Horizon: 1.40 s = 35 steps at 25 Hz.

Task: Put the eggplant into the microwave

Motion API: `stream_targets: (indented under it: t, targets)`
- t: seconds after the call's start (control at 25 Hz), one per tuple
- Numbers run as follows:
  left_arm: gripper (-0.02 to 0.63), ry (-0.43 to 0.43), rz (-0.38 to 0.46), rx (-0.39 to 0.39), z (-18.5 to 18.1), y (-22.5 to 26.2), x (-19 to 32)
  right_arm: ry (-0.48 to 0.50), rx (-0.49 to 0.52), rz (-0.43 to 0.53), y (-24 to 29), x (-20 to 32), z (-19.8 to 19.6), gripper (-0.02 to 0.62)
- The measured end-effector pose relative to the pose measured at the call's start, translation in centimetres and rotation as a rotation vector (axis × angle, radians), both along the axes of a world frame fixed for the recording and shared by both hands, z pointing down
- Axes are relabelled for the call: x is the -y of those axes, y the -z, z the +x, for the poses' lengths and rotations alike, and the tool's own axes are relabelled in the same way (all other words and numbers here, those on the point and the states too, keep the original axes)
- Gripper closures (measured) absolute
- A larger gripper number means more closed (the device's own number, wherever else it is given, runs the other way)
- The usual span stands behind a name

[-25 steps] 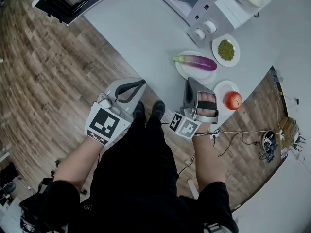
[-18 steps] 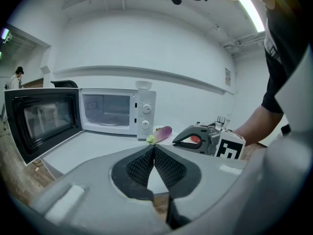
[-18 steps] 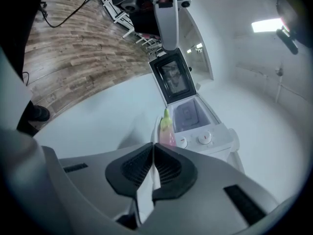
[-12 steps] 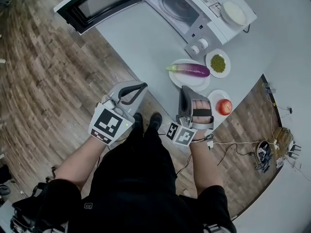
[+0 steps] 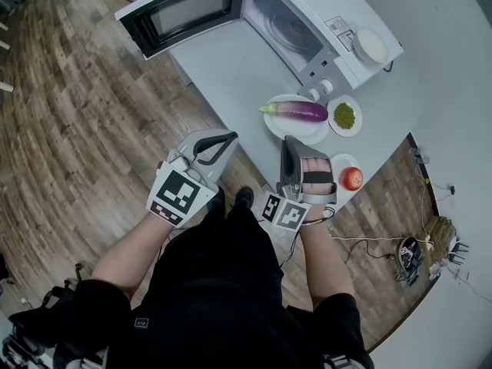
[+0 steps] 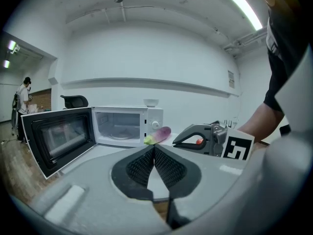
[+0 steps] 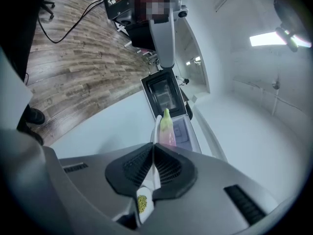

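**Eggplant** (image 5: pixel 301 111): long, glossy purple body with a green cap pointing to 9 o'clock. It lies on its side on a white oval plate (image 5: pixel 281 127), outside the microwave.

**Microwave** (image 5: pixel 332 43): white box at 12 o'clock from the plate, two round knobs on its panel, round turntable visible in the open cavity. Its dark-glazed door (image 5: pixel 188 12) is swung wide toward 9 o'clock. A shallow white bowl (image 5: pixel 371 46) sits on top.

**Saucer** (image 5: pixel 333 123): small, round and white, at 3 o'clock from the plate, holding a heap of fine green grains.

**Apple** (image 5: pixel 351 178): red, smooth and round, on a small plate (image 5: pixel 338 162) at 5 o'clock from the eggplant.

**Table** (image 5: pixel 223 68): flat, matt, pale grey top.

**Right tool** (image 7: pixel 152 147): grey moulded shell with ribbed black pads. The jaws are closed together with nothing between them. It is held at 6 o'clock from the eggplant, apart from it.

**Left tool** (image 6: pixel 153 147): same build, with the pads meeting at the tips and nothing held. It is at 9 o'clock from the right tool, over the table's edge.

**Floor** (image 5: pixel 92 106): brown wood-grain planks.
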<state>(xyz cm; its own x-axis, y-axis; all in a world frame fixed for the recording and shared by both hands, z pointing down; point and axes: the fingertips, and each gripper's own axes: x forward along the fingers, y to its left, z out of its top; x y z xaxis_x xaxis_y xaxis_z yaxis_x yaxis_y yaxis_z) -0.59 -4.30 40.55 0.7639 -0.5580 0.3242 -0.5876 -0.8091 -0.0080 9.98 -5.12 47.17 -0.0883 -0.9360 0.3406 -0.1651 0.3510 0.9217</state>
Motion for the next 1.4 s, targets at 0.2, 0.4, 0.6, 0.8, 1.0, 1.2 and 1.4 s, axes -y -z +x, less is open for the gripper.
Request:
stream_targets:
  t: [0.2,0.4,0.6,0.8,1.0,1.2,1.4]
  targets:
    - [0.597,0.012,0.004,0.006,0.0,0.3,0.6,0.044,0.008,0.016,1.4,1.3,-1.2,0.572]
    - [0.597,0.045,0.026,0.019,0.1,0.8,2.5,0.091,0.016,0.028,2.0,3.0,-1.9,0.572]
    - [0.597,0.093,0.036,-0.027,0.2,2.1,4.2,0.155,0.021,0.036,2.3,4.6,-2.7,0.572]
    - [0.597,0.126,0.027,-0.067,0.5,3.1,5.6,0.174,0.061,0.055,3.3,6.3,-3.0,0.572]
    - [0.597,0.156,0.049,-0.046,0.9,3.3,6.6,0.218,0.060,0.069,3.4,7.3,-3.3,0.572]
    - [0.597,0.153,0.071,-0.037,1.0,3.5,7.6,0.229,0.050,0.068,3.1,8.5,-3.7,0.572]
    - [0.597,0.119,0.082,-0.034,0.2,3.5,9.6,0.207,0.044,0.076,3.4,10.4,-4.6,0.572]
